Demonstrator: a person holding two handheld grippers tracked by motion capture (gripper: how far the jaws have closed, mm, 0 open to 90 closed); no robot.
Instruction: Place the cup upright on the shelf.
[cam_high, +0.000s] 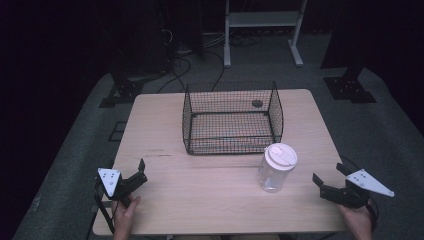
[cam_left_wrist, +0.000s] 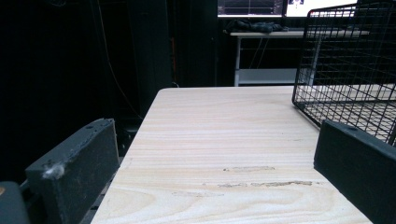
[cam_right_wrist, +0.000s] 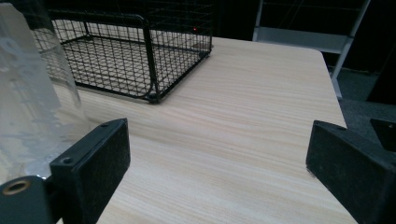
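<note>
Waiting at the near edge of the table (cam_high: 210, 200), we hold the left tool (cam_high: 141, 170) and the right tool (cam_high: 329, 176) with jaws spread wide, neither gripping anything. A clear jar (cam_high: 276, 168) with a white lid (cam_high: 280, 155) stands upright just in front of the wire basket (cam_high: 232, 118), near the right tool. We judge the reach has yet to begin; next, the right tool must close around the jar.

Clear jar (cam_high: 275, 172), black mesh basket (cam_high: 231, 120)
</note>
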